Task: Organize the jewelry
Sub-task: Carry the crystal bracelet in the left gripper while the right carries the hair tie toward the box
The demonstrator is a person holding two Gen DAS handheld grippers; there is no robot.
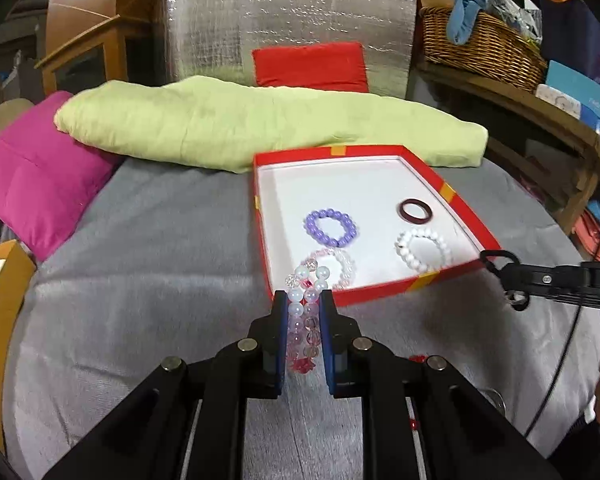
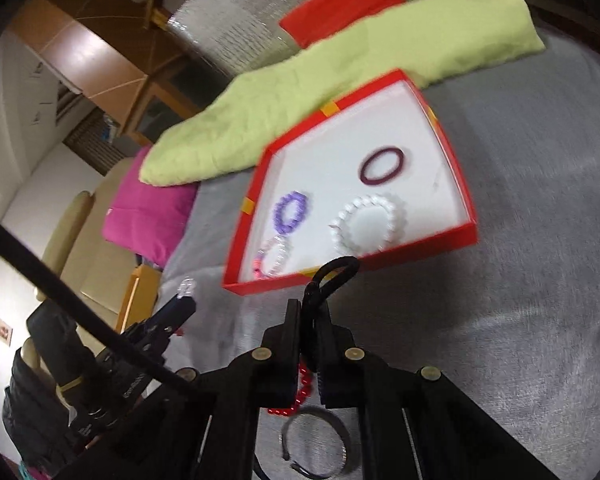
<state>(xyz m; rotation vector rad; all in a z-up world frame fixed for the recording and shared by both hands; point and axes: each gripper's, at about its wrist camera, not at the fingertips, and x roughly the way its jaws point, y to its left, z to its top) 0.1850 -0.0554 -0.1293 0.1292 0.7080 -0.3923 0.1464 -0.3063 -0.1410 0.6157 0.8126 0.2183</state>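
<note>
Your left gripper [image 1: 305,300] is clamped on a pink and white bead bracelet [image 1: 306,312], lifted just before the near left corner of the red box [image 1: 452,196]; your right gripper [image 2: 309,304] is pinched tight on a thin black bracelet [image 2: 334,274] at the box's near wall. Inside the box lie a purple bead bracelet [image 1: 331,227], a white bead bracelet [image 1: 422,249], a dark red bangle [image 1: 415,211] and a pale pink bead bracelet [image 1: 336,266]. The only writing, on a blue box [image 1: 580,96] at the right shelf, is too blurred to read.

Right tongs [image 2: 314,312] clamped on black hair tie [image 2: 334,276], just before red box [image 2: 452,152] of bracelets.
</note>
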